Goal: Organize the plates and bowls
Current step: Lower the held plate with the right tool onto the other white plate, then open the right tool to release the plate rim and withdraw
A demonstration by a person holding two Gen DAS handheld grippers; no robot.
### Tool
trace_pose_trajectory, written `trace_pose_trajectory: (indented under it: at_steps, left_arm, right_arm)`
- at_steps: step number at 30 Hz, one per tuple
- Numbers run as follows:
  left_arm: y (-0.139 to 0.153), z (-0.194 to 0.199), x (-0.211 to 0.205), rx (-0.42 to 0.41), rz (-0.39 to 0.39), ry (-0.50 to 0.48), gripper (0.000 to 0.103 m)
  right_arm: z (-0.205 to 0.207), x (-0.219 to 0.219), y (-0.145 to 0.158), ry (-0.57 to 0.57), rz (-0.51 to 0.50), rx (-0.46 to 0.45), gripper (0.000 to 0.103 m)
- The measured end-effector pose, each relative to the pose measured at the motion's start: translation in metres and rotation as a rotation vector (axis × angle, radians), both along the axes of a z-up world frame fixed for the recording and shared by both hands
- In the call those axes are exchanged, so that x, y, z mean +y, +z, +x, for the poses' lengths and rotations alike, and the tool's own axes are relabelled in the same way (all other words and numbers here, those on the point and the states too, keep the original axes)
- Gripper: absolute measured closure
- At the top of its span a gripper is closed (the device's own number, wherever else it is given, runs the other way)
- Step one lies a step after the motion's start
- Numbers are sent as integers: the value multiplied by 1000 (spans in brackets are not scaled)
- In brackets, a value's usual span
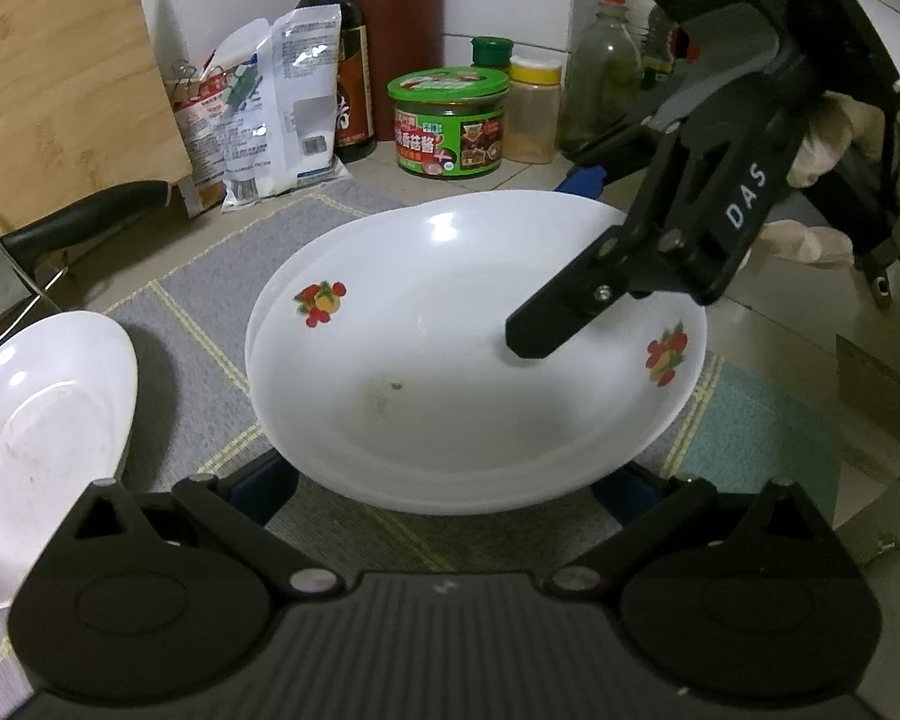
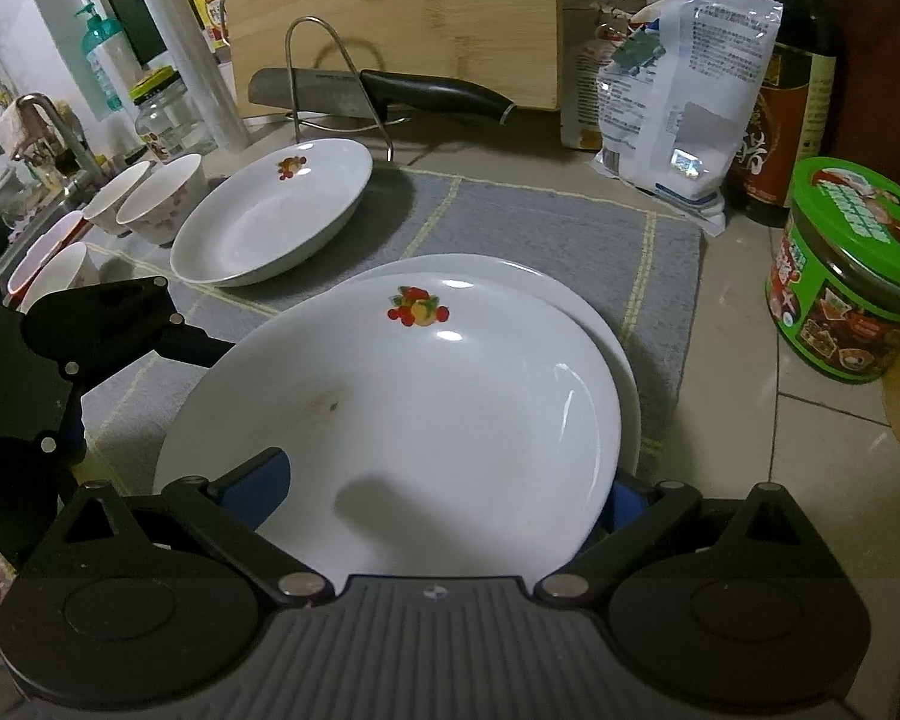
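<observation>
My black two-finger gripper (image 2: pixel 432 498) with blue pads hangs over a white ceramic plate (image 2: pixel 390 420) printed with a red and yellow fruit motif. The woven mat (image 2: pixel 540 228) is grey, crossed by pale yellow lines. The round sauce jar (image 2: pixel 852 276) is green-lidded, its label green and red.

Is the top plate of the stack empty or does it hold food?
Empty: the top plate shows a bare white inside with only a small dark speck and faint smears.
</observation>
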State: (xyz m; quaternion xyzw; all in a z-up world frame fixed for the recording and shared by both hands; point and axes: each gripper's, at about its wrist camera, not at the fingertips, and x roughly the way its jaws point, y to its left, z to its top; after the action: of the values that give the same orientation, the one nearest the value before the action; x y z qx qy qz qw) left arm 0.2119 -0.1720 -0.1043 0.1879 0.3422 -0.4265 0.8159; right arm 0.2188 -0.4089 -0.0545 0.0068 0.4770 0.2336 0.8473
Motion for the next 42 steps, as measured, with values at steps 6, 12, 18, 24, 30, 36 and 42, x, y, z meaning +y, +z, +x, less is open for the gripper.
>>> trace_pose_trajectory:
  at_steps: [6,12,18,24,30,36,42]
  left_arm:
    - [1,0,1,9,-7,13,0]
    - [1,-1,0,0,-5,14,0]
    - [2,-3,0,-14,-6,13,0]
    - [2,-4,1,-20,-14,11,1]
    - [2,-5,0,-29,-9,12,1]
    - [1,-8,3,-34,-28,32,1]
    - [9,-18,19,-66,-56,109,1]
  right_arm:
    - [-1,3,4,-20,-32,8,0]
    - [-3,3,6,-30,-47,8,0]
    - [-4,6,7,-38,-69,5,0]
    - [-6,8,8,-45,-99,-2,0]
    - [-8,4,6,-81,-149,7,0]
    - [-15,2,10,-98,-158,-21,0]
    - [-20,7,22,-118,-136,-82,0]
